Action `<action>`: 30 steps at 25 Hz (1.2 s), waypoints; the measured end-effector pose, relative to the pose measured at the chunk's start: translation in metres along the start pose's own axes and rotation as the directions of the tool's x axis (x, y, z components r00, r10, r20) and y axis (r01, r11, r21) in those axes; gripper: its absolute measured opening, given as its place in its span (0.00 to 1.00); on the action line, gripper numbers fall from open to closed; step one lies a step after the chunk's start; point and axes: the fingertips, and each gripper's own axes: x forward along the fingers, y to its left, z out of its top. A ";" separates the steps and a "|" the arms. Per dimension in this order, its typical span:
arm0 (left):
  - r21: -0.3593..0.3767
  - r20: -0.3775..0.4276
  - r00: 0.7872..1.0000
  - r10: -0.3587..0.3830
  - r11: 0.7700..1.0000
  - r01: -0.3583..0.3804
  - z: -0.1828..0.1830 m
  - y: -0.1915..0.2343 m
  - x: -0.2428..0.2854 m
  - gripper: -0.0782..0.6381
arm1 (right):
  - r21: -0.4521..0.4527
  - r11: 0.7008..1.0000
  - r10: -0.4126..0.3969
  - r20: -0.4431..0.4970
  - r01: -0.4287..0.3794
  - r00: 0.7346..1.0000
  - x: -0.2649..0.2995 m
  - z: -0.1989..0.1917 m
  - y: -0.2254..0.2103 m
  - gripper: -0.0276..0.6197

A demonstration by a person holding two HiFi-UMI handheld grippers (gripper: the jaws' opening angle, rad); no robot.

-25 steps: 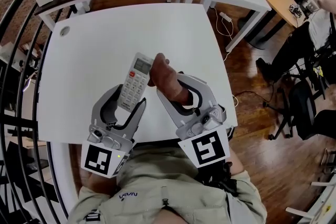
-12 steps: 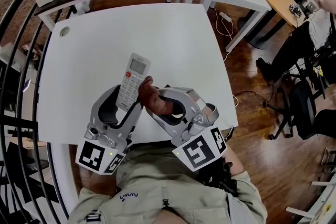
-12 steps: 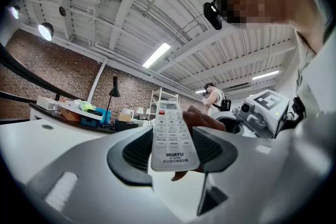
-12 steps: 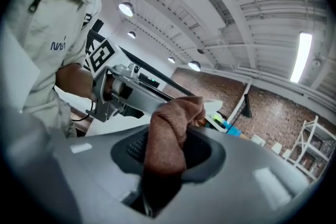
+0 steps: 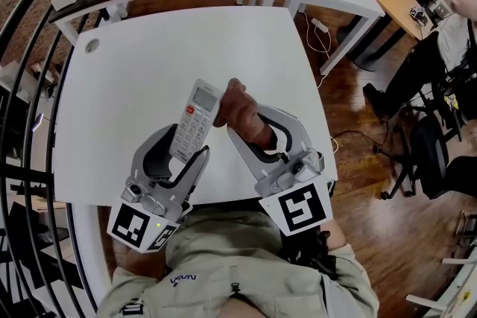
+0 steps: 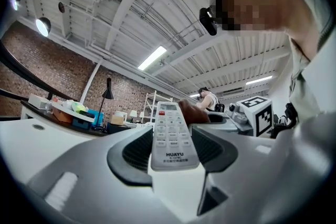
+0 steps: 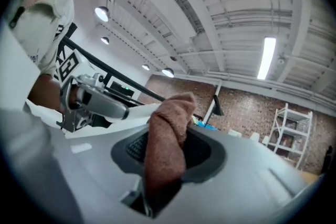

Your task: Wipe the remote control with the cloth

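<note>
My left gripper (image 5: 186, 143) has its jaws clamped on the lower end of the remote control (image 5: 196, 121). It is held up off the white table (image 5: 149, 56), button face toward me. Its long axis runs straight out along the jaws and away from my body, display end farthest out. The right gripper (image 5: 244, 118) has its jaws closed on the brown cloth (image 5: 237, 106), which stands out past the tips as a rolled wad.

What matters for the stroke is where that wad sits. It lies off the remote's right edge, up by the display end, so the cloth comes in from the side rather than from above the face. From the head view the two look to be touching at that edge, though I can't tell for sure (the left gripper view only shows the cloth peeking out behind the upper right corner).

The right hand does the wiping — the left just holds. I judge the move should carry the cloth across onto the button face, then draw it down the long axis toward the left jaws, which cover the bottom end.
</note>
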 end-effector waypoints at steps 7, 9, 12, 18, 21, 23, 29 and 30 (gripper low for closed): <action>0.025 0.020 0.998 -0.060 0.998 0.060 0.007 -0.014 0.002 0.45 | 0.123 0.989 -0.084 0.056 0.077 0.995 0.001 0.006 -0.022 0.25; 0.041 0.022 0.997 -0.072 0.997 0.071 0.007 -0.019 0.002 0.45 | 0.118 0.991 -0.067 0.056 0.060 0.996 0.001 0.006 -0.018 0.25; 0.041 0.026 0.997 -0.076 0.996 0.075 0.010 -0.022 0.003 0.45 | 0.071 0.997 -0.004 0.020 0.003 1.000 0.001 0.002 -0.004 0.25; 0.044 0.036 0.996 -0.075 0.996 0.074 0.014 -0.019 0.003 0.45 | -0.001 0.994 0.112 -0.017 -0.112 0.994 0.007 -0.001 0.022 0.24; 0.047 0.047 0.996 -0.072 0.996 0.070 0.016 -0.019 0.002 0.45 | -0.039 0.988 0.149 -0.024 -0.150 0.989 0.007 -0.001 0.033 0.24; 0.050 0.054 0.996 -0.068 0.997 0.065 0.017 -0.019 0.002 0.45 | -0.073 0.981 0.177 -0.032 -0.179 0.984 0.006 -0.002 0.041 0.24; 0.054 0.071 0.996 -0.051 0.997 0.047 0.022 -0.012 0.000 0.45 | -0.190 0.939 0.277 -0.075 -0.287 0.958 0.009 -0.003 0.070 0.24; 0.054 0.071 0.996 -0.049 0.997 0.045 0.022 -0.012 0.000 0.45 | -0.200 0.931 0.293 -0.083 -0.304 0.952 0.009 -0.004 0.074 0.24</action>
